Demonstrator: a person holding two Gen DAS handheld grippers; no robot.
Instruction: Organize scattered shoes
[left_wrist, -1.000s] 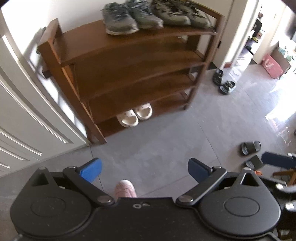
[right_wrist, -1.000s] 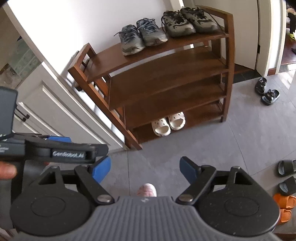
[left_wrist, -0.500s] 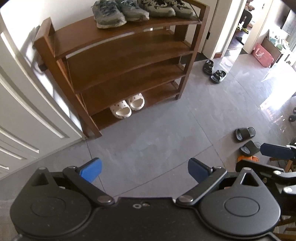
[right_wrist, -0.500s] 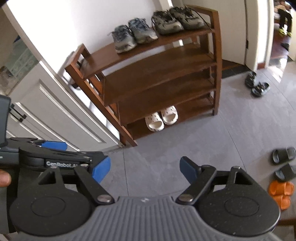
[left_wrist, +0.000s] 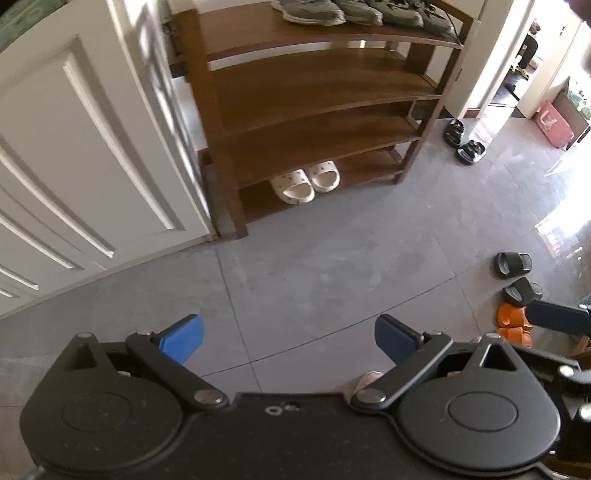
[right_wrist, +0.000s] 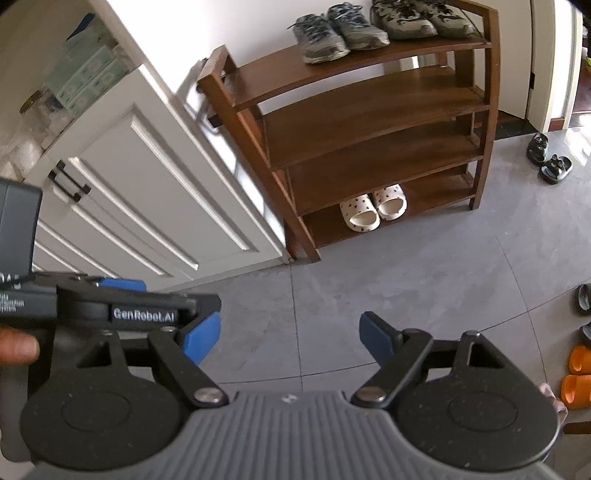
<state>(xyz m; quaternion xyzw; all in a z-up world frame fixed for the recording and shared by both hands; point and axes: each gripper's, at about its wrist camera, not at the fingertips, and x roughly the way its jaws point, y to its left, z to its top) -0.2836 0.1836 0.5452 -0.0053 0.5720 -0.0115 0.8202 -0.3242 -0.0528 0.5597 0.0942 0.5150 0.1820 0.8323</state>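
A brown wooden shoe rack (left_wrist: 317, 92) (right_wrist: 369, 110) stands against the wall. Grey sneakers (left_wrist: 310, 13) (right_wrist: 323, 44) line its top shelf and white clogs (left_wrist: 304, 181) (right_wrist: 373, 210) sit on the bottom one. Loose on the grey floor lie black slides (left_wrist: 513, 264) (right_wrist: 583, 299), orange slippers (left_wrist: 511, 317) (right_wrist: 580, 373) and black sandals (left_wrist: 463, 142) (right_wrist: 548, 158). My left gripper (left_wrist: 288, 338) hangs open over bare floor, holding nothing. My right gripper (right_wrist: 290, 338) is open too, with the left tool beside it at the left.
A white panelled cabinet (left_wrist: 74, 166) (right_wrist: 147, 192) stands left of the rack. A doorway (left_wrist: 517, 66) opens at the far right, with a pink box (left_wrist: 552, 120) beyond. A pink-slippered foot (left_wrist: 367, 380) shows under the left gripper.
Both views have swung left and dropped closer to the floor, so the rack and cabinet look nearer. Both grippers stayed open.
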